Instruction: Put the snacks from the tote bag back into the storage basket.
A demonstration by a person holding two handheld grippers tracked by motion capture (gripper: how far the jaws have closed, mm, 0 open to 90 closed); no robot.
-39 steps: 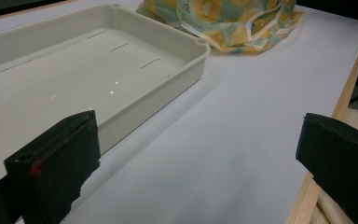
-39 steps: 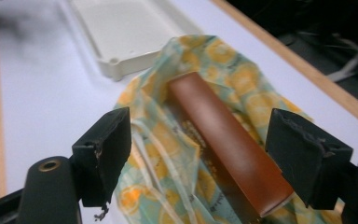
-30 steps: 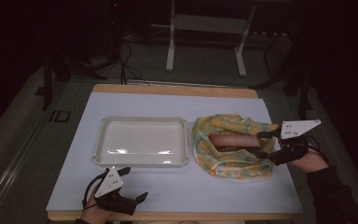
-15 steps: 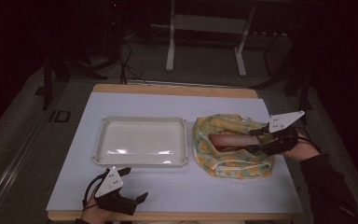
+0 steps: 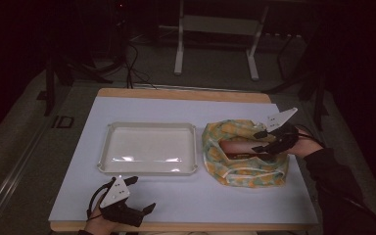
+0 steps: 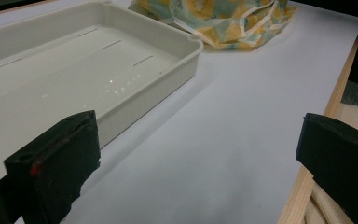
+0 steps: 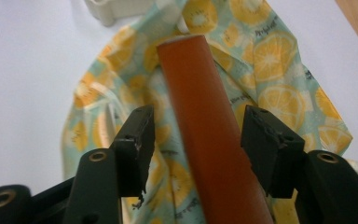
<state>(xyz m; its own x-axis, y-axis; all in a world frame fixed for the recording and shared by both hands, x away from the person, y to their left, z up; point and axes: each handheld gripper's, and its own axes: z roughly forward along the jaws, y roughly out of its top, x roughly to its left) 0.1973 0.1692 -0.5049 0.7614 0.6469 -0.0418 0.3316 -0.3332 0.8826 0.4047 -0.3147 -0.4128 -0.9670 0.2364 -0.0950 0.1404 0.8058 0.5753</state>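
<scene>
A red-brown cylinder (image 5: 237, 147) lies in the hollow of a cloth printed with orange slices (image 5: 240, 174) at the table's right. My right gripper (image 5: 258, 141) reaches in from the right, and its jaws are shut on the cylinder's (image 7: 205, 116) near end. The cloth (image 7: 279, 51) spreads under it. My left gripper (image 5: 141, 194) rests near the front left edge of the table, open, with nothing between its jaws (image 6: 196, 154). It sits just in front of a white tray (image 5: 147, 126).
The white tray (image 6: 186, 42) is bare inside and stands left of the cloth (image 6: 223, 18); one corner (image 7: 107, 9) shows beyond the cloth. White table surface (image 5: 200, 196) lies between tray, cloth and the wooden front edge. Dark floor and stands surround the table.
My right gripper has moved left over the cloth, and its jaws have come together around the cylinder's end. The left gripper has not moved.
</scene>
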